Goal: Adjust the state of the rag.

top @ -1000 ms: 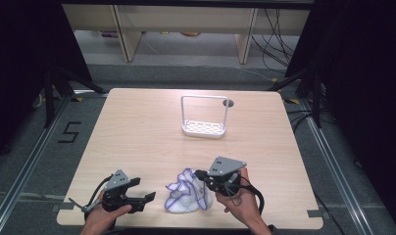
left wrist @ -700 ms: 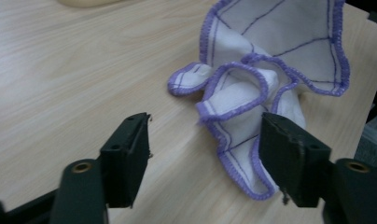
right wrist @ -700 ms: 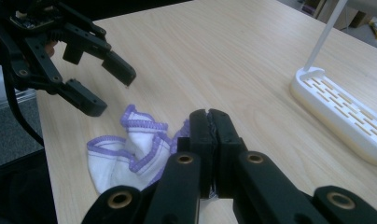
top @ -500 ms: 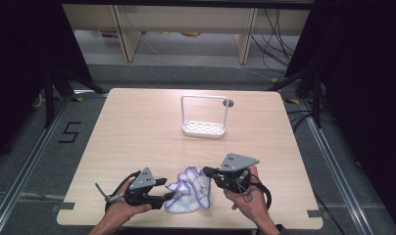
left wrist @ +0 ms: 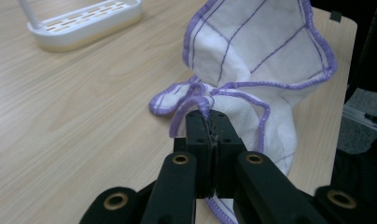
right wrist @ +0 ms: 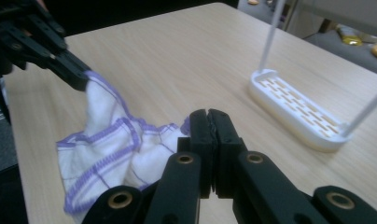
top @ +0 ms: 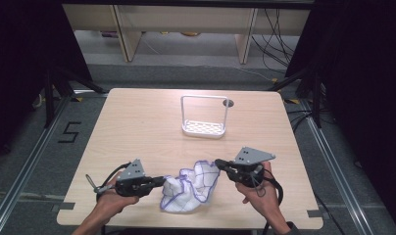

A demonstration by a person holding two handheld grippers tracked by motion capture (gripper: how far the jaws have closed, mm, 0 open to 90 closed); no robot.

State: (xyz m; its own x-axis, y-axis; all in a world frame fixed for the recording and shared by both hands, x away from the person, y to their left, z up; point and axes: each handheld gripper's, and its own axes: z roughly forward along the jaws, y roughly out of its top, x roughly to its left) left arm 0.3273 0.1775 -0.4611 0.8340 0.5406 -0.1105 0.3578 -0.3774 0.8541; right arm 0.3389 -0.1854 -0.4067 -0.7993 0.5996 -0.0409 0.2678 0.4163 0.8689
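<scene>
A lab or recording booth is suggested. A bare wooden table is enclosed by black curtains at 3 and 9 o'clock. Aluminium rails and a taped number five are seen on the grey floor, and loose cables are trailed at 1 o'clock.

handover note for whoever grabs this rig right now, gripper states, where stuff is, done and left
Left gripper: jaws have just closed, now shut on the purple hem of the cloth.
Right gripper: shut on the cloth's opposite edge.
Cloth: white with purple lines, crumpled and slack between the two grippers, near the front edge of the table.
Rack: white, empty, further back on the table, apart from the cloth.
Done: both edges gripped.
Left: probably pull the cloth out flat or fold it; the rack may be where it goes, but that is a guess.
</scene>
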